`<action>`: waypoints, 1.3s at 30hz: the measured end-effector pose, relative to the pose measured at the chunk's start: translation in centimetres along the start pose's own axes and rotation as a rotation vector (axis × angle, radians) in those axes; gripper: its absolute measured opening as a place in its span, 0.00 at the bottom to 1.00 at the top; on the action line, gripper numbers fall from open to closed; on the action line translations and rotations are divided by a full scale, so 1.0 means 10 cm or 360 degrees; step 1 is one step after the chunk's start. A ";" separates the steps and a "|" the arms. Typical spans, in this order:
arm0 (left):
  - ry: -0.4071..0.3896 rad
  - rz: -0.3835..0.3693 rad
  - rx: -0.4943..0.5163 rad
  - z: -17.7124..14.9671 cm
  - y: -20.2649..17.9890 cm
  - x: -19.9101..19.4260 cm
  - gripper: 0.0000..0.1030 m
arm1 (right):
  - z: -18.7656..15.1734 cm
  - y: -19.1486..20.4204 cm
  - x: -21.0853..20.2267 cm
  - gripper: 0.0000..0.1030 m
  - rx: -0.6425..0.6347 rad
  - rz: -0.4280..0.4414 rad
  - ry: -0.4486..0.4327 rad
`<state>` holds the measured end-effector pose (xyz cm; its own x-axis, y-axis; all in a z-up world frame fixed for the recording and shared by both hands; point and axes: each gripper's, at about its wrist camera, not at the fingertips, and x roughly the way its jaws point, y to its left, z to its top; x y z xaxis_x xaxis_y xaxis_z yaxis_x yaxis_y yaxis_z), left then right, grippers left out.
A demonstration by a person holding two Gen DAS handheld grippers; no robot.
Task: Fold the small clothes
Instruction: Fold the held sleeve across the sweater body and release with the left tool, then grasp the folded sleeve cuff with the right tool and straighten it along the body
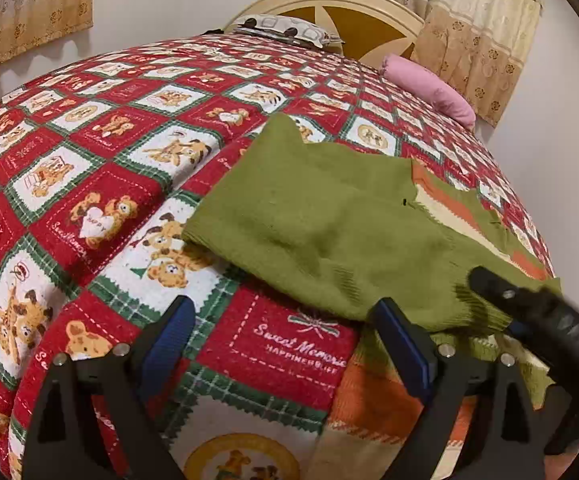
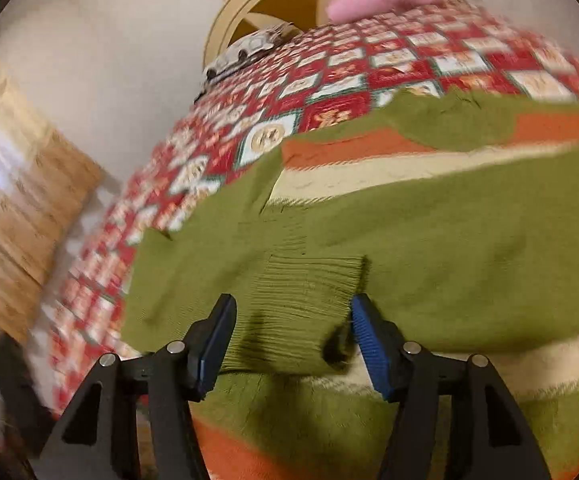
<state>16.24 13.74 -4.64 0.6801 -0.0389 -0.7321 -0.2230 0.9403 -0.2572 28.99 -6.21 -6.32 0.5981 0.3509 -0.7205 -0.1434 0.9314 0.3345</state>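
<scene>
Both tongs (image 1: 285, 340) (image 2: 293, 336): black angular frames, blue ribbed pads (image 2: 367, 338), silver round screws.

My left camera sits low over the blanket (image 1: 101, 184), facing up the bed toward the headboard (image 1: 329, 4), the green sweater (image 1: 321, 224) ahead and to its right. My right camera is tilted, blurred, and very close above that sweater (image 2: 449, 240). Both views share the sweater, the blanket, the headboard and the pink pillow (image 1: 429, 88).
</scene>
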 end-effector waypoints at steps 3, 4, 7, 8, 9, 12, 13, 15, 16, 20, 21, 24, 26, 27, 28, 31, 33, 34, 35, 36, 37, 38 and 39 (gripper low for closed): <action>-0.0002 -0.0024 -0.0012 0.01 0.03 -0.01 0.93 | -0.02 0.18 0.07 0.24 -0.0168 -0.0129 0.0027; -0.0007 -0.0035 -0.0024 0.01 0.05 -0.01 0.93 | -0.01 0.21 0.05 0.17 -0.0197 -0.0146 0.0016; -0.0035 -0.0090 -0.0090 0.00 0.12 -0.05 0.93 | 0.13 0.37 -0.16 0.10 -0.0320 -0.0133 -0.0074; -0.0038 -0.0104 -0.0109 0.01 0.14 -0.04 0.93 | 0.24 0.45 -0.28 0.10 -0.0378 -0.0137 -0.0135; -0.0038 -0.0106 -0.0111 0.01 0.14 -0.04 0.93 | 0.34 0.52 -0.39 0.10 -0.0416 -0.0137 -0.0185; -0.0037 -0.0103 -0.0109 0.01 0.13 -0.03 0.93 | 0.65 0.66 -0.71 0.10 -0.0477 -0.0150 -0.0322; -0.0036 -0.0104 -0.0111 0.01 0.13 -0.03 0.93 | 0.78 0.67 -0.84 0.10 -0.0488 -0.0155 -0.0379; -0.0035 -0.0105 -0.0111 0.01 0.13 -0.03 0.94 | 0.93 0.67 -1.02 0.10 -0.0502 -0.0182 -0.0447; -0.0035 -0.0103 -0.0109 0.01 0.12 -0.03 0.94 | 1.02 0.65 -1.15 0.10 -0.0516 -0.0218 -0.0493; -0.0031 -0.0089 -0.0099 0.01 0.12 -0.03 0.94 | 1.14 0.47 -1.45 0.10 -0.0529 -0.0343 -0.0608; -0.0031 -0.0088 -0.0098 0.01 0.12 -0.03 0.94 | 1.16 0.41 -1.49 0.10 -0.0525 -0.0380 -0.0625; -0.0029 -0.0082 -0.0093 0.01 0.11 -0.03 0.94 | 1.17 0.12 -1.57 0.10 -0.0473 -0.0464 -0.0628; -0.0027 -0.0084 -0.0092 0.02 0.11 -0.02 0.94 | 1.15 -0.13 -1.60 0.10 -0.0423 -0.0529 -0.0606; -0.0027 -0.0082 -0.0091 0.01 0.11 -0.02 0.94 | 1.14 -0.22 -1.61 0.10 -0.0402 -0.0546 -0.0597; -0.0028 -0.0079 -0.0089 0.01 0.11 -0.02 0.94 | 1.11 -0.34 -1.61 0.10 -0.0373 -0.0567 -0.0584; -0.0026 -0.0066 -0.0082 0.01 0.09 -0.01 0.94 | 1.01 -0.72 -1.56 0.10 -0.0290 -0.0639 -0.0525; -0.0025 -0.0060 -0.0076 0.01 0.09 -0.01 0.94 | 0.89 -0.98 -1.47 0.10 -0.0238 -0.0701 -0.0458; -0.0024 -0.0057 -0.0074 0.01 0.09 -0.01 0.94 | 0.84 -1.08 -1.41 0.10 -0.0218 -0.0730 -0.0424; -0.0023 -0.0054 -0.0072 0.01 0.08 -0.01 0.94 | 0.78 -1.20 -1.34 0.10 -0.0198 -0.0765 -0.0385; -0.0023 -0.0052 -0.0070 0.02 0.08 -0.01 0.94 | 0.71 -1.28 -1.28 0.10 -0.0183 -0.0795 -0.0354; -0.0023 -0.0051 -0.0068 0.02 0.08 -0.01 0.94 | 0.66 -1.37 -1.22 0.10 -0.0165 -0.0814 -0.0320; -0.0023 -0.0050 -0.0067 0.01 0.08 -0.01 0.94 | 0.61 -1.46 -1.15 0.10 -0.0138 -0.0822 -0.0285; -0.0021 -0.0045 -0.0058 0.01 0.07 -0.01 0.94 | 0.55 -1.54 -1.08 0.10 -0.0110 -0.0826 -0.0249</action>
<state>16.11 14.41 -4.63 0.6957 -0.0609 -0.7157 -0.2286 0.9258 -0.3010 29.04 -24.85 -0.34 0.7135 -0.1706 -0.6796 0.1537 0.9844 -0.0857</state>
